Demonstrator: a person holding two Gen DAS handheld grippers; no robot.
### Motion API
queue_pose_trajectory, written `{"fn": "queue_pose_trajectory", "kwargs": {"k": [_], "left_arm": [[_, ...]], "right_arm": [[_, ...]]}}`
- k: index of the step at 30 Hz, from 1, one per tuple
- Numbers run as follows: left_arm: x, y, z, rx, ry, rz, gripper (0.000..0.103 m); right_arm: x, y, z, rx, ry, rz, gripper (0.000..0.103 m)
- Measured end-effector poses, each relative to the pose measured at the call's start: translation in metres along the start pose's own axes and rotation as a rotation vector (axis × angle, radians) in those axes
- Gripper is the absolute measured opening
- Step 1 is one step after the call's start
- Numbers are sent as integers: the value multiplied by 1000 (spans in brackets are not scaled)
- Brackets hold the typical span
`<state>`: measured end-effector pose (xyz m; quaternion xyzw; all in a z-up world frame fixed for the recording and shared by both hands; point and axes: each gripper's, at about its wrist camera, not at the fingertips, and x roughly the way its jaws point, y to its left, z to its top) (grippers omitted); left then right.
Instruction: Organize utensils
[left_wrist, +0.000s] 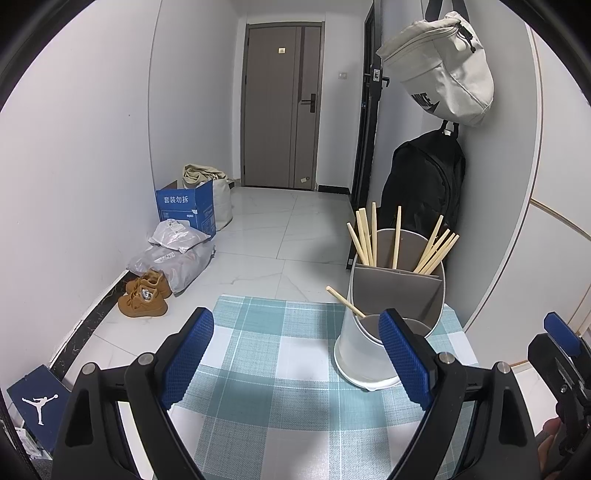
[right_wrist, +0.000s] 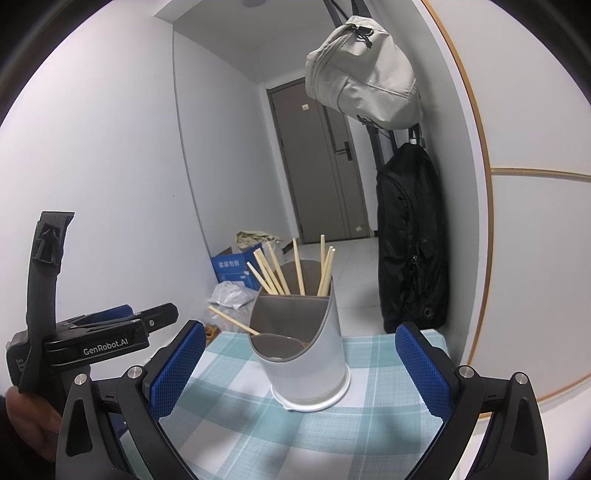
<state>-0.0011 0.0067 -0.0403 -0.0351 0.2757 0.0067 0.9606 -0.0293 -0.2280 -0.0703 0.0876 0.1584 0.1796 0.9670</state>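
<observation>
A white utensil holder (left_wrist: 364, 354) (right_wrist: 314, 365) with a grey inside stands on the blue-checked tablecloth (left_wrist: 258, 369) (right_wrist: 240, 424). Several wooden chopsticks (left_wrist: 369, 236) (right_wrist: 295, 269) stand in its tall back compartment. A single chopstick (left_wrist: 345, 301) (right_wrist: 232, 321) leans out to the left of the low front compartment. My left gripper (left_wrist: 295, 321) (right_wrist: 147, 314) is open and empty, just left of the holder. My right gripper (right_wrist: 301, 332) is open and empty too, facing the holder from the near side. One of its blue fingertips (left_wrist: 559, 328) shows at the right edge of the left wrist view.
A black backpack (left_wrist: 424, 184) (right_wrist: 410, 240) and a beige bag (left_wrist: 439, 66) (right_wrist: 365, 74) hang on the wall right behind the holder. On the floor at the left lie brown shoes (left_wrist: 146, 297), plastic bags (left_wrist: 177, 254) and a blue box (left_wrist: 186, 210). A door (left_wrist: 280, 107) closes the hallway.
</observation>
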Motion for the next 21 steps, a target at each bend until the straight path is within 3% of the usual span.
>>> {"fn": "queue_pose_trajectory", "kwargs": {"k": [21], "left_arm": [[-1, -2, 1, 7, -5, -5, 88]], "right_arm": [[2, 1, 1, -6, 1, 5, 103]]}}
